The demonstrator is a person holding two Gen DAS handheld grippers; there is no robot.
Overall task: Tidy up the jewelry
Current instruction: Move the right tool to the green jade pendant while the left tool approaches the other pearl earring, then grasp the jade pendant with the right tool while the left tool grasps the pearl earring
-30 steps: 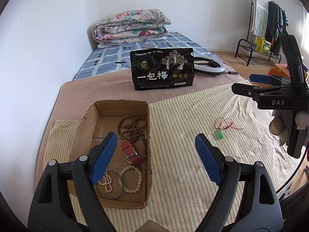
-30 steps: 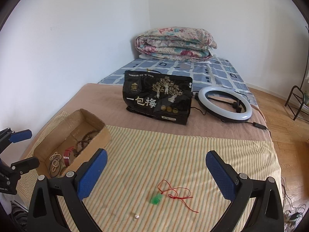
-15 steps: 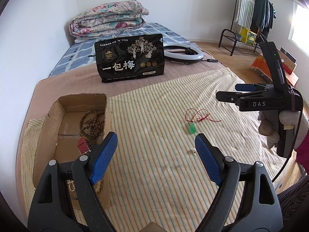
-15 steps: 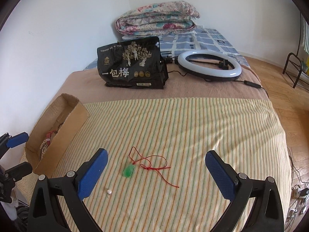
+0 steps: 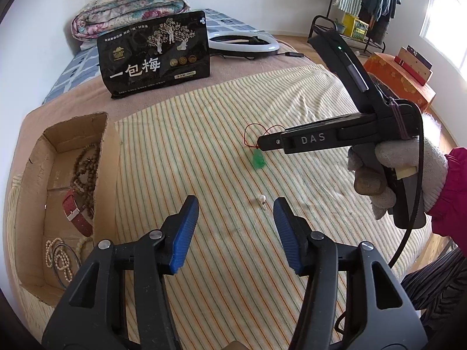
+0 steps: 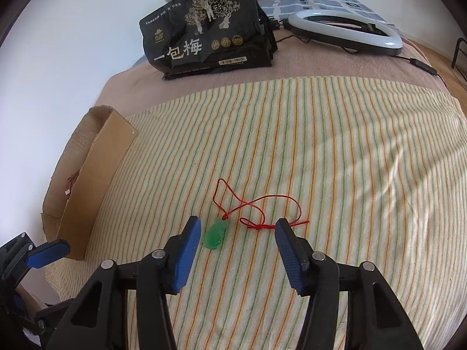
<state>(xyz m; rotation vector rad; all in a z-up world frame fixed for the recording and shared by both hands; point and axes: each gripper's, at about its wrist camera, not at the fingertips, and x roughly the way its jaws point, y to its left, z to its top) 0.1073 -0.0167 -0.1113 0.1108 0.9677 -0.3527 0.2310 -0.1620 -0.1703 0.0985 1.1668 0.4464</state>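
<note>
The green pendant [image 6: 215, 234] lies flat on the striped cloth [image 6: 335, 151], its red cord [image 6: 256, 204] looping away behind it in loose curls with a knot off to the side. From where I stand, that cord looks like the trouble: if the pads close on the stone alone, the thin string may trail and catch on the weave or on the box edge; if they close on the string alone, the pendant could swing and slip out. The cloth is soft and rumpled too, so a low pinch might gather fabric along with the stone.

The right gripper [image 6: 238, 237] hangs just above it, spread wide and gripping nothing. The pendant sits just inside its left finger [image 6: 186, 250], nearly touching the blue pad, not centred in the gap, and the cord's knot lies near the other pad. I judge it needs a small shift sideways before it closes.

A small pearl earring [image 5: 261, 200] rests on the cloth a little nearer the left gripper [image 5: 235, 232], which is also parted and empty, the earring lying just ahead of its tips and toward its right pad. It is tiny and could roll or be pressed into the cloth.

The cardboard box [image 5: 35, 157] with beads, a red strap and pearls waits to the left, well apart from the pendant.
</note>
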